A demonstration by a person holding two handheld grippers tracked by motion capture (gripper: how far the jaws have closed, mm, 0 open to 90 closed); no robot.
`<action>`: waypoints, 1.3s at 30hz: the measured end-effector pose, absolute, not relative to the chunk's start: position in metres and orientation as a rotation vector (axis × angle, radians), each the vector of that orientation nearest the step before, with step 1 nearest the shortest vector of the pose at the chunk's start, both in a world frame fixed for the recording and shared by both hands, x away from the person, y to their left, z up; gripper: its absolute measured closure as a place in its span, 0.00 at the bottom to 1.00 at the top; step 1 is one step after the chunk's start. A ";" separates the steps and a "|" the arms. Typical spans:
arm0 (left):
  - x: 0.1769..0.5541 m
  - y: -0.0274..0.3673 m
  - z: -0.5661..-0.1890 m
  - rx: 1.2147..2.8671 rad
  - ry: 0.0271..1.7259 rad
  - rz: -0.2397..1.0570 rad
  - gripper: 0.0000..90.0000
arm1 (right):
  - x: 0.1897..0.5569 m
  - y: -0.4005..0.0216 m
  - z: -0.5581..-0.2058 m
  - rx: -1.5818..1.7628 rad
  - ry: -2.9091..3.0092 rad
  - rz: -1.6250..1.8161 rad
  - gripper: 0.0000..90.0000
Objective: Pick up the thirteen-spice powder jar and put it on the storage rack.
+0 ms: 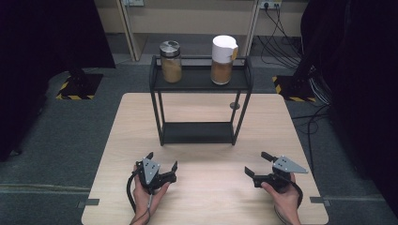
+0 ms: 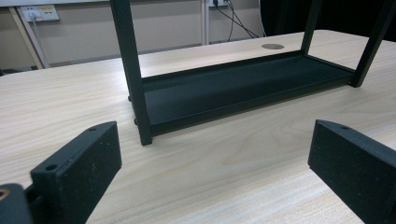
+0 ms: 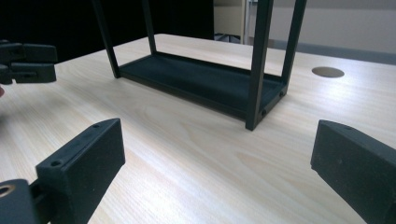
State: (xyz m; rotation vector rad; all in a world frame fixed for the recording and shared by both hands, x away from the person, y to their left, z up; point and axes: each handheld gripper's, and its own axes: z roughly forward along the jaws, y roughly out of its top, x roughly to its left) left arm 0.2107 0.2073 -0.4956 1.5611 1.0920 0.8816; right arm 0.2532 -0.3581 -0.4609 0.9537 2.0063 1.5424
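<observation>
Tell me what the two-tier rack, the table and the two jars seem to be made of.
Rack: probably painted metal, matte black, thin square posts.
Table: pale wood or wood-look laminate, with visible grain.
Left jar: clear glass or plastic, shiny metallic lid.
Right jar: clear body with a white cap, likely plastic.

A two-tier rack point(image 1: 199, 79) is standing at the far middle of the table point(image 1: 206, 201). Two jars are sitting on its top shelf, the metal-lidded jar point(image 1: 171, 61) left of the taller jar point(image 1: 223, 59). Nearer the person, the left gripper point(image 1: 162, 162) and right gripper point(image 1: 257, 164) are lying well apart.
</observation>
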 end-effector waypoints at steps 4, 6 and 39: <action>0.211 0.207 -0.496 1.562 1.092 0.882 0.02 | 0.252 -0.360 -0.464 0.962 2.003 1.550 0.03; 0.211 0.207 -0.496 1.561 1.091 0.883 0.02 | 0.251 -0.360 -0.465 0.967 2.003 1.550 0.03; 0.211 0.207 -0.495 1.567 1.088 0.881 0.02 | 0.246 -0.361 -0.479 1.008 2.012 1.537 0.04</action>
